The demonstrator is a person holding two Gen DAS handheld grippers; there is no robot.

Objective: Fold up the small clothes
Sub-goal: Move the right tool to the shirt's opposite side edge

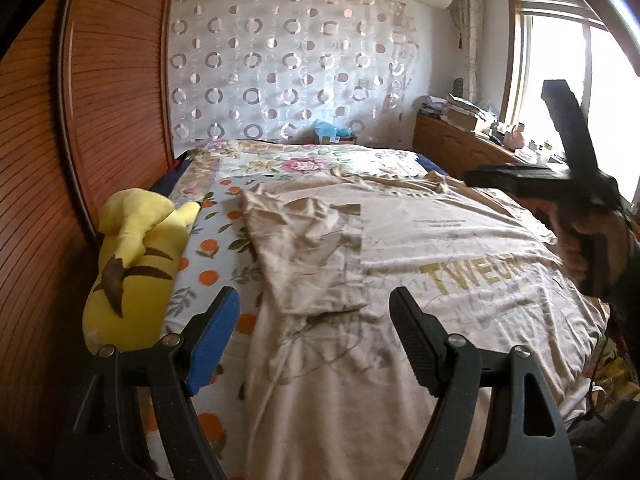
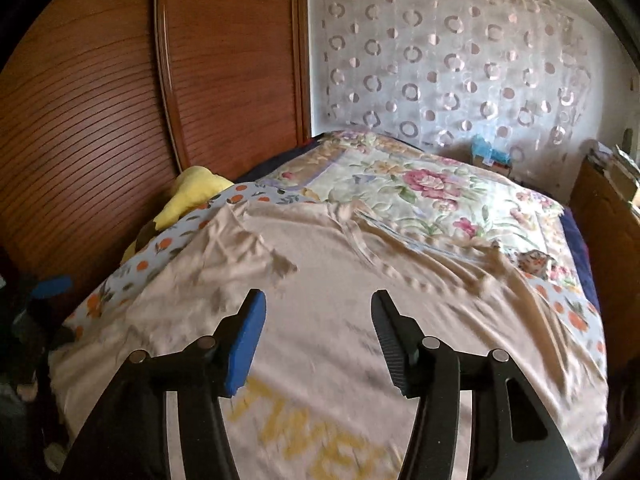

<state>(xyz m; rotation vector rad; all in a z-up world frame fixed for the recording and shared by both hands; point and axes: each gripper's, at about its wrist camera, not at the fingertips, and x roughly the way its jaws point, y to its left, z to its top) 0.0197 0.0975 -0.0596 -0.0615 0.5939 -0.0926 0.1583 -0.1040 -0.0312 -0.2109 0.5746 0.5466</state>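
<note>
Both hand-held grippers are empty: the left hand-held gripper [image 1: 314, 320] hovers with its jaws spread wide over the beige T-shirt [image 1: 440, 264], nothing between the pads, and the right hand-held gripper [image 2: 318, 324] also has its jaws apart with only bare cloth seen beyond them. From the left wrist view the right one shows at the bed's right edge, raised above the shirt in a person's hand [image 1: 580, 248]. The T-shirt lies spread flat across the near half of the bed [image 2: 440, 184], its gold lettering [image 1: 476, 272] facing up, covering most of the orange-print sheet [image 1: 216, 248]. One sleeve [image 1: 308, 256] on the left side is already folded inward onto the body of the shirt; the right side looks not yet folded, with wrinkles bunched toward the far right corner of the garment. Beyond the shirt lies a floral quilt [image 2: 420, 184] toward the head of the bed, and a yellow plush toy [image 1: 136, 264] rests along the bed's left edge against the wooden wardrobe [image 1: 100, 120]. From here, the likely risk is that a pinch on the loose, thin fabric catches the sheet beneath as well, dragging both. A grab placed off the seam could also pull the folded sleeve open or leave the fold crooked, since the wrinkled far right part would not lie evenly.
</note>
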